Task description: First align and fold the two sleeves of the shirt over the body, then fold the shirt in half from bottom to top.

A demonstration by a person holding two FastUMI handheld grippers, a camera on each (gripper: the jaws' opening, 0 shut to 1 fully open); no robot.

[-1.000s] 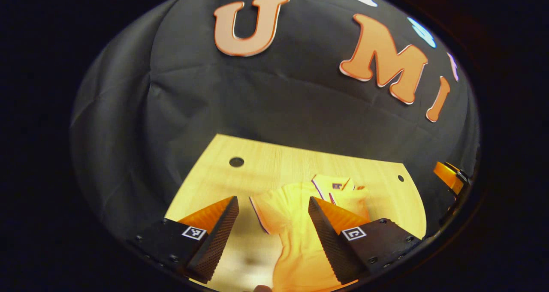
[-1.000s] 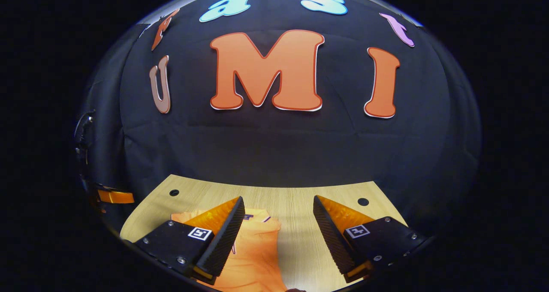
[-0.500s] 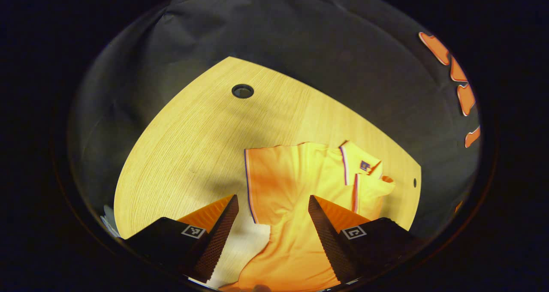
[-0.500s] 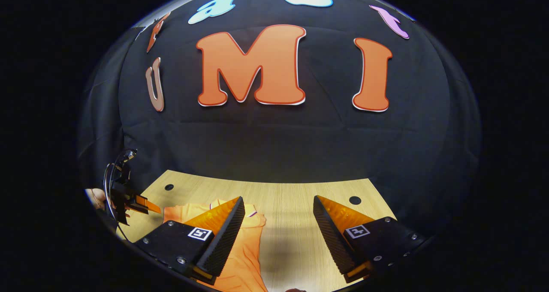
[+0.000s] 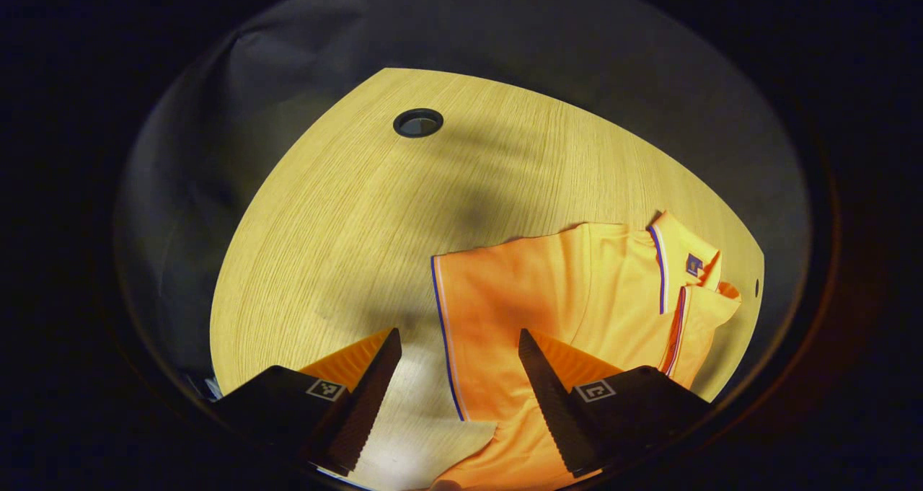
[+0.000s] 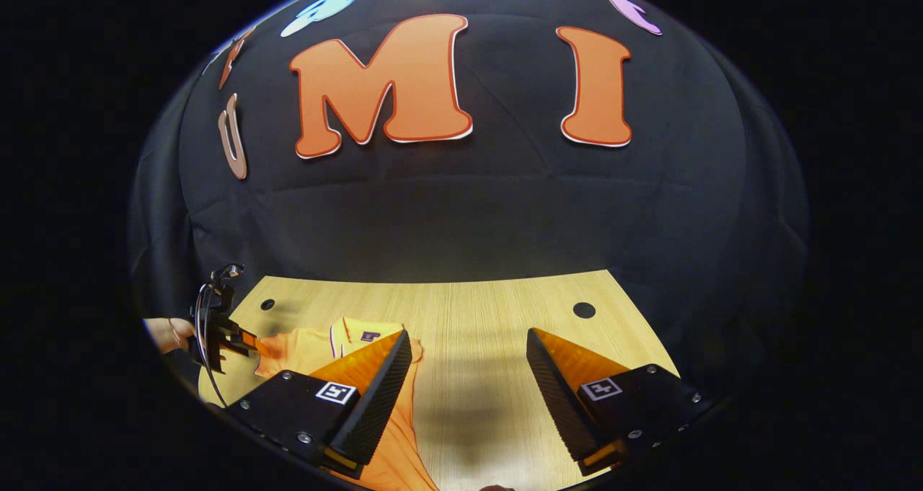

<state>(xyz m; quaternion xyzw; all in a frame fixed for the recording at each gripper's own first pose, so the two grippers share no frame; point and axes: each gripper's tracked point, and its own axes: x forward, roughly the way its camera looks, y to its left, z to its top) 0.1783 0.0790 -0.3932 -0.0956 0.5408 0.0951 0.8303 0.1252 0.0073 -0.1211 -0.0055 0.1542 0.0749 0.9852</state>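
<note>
In the left gripper view the left gripper [image 5: 456, 376] hangs over the table [image 5: 346, 217] with its jaws spread wide and gripping nothing; bare wood and the striped cuff edge of the sleeve [image 5: 497, 311] lie in the gap between its fingers, low in the centre of the frame. From that gap the shirt [image 5: 577, 296] runs up and to the right, its long axis slanting toward the collar [image 5: 681, 260] at the right edge, so the sleeve sits just ahead of the jaws and a little right of their midline. I judge the left gripper the nearer one to this sleeve, and the coming move to turn on lowering onto the cuff edge. In the right gripper view the right gripper [image 6: 469, 383] is likewise released, fingers wide apart over bare table, holding nothing. The shirt lies at its lower left, partly behind its left-hand finger, collar toward the far wall. Farther off, at the left edge of that frame, the left gripper hovers by the shirt's far side.
</note>
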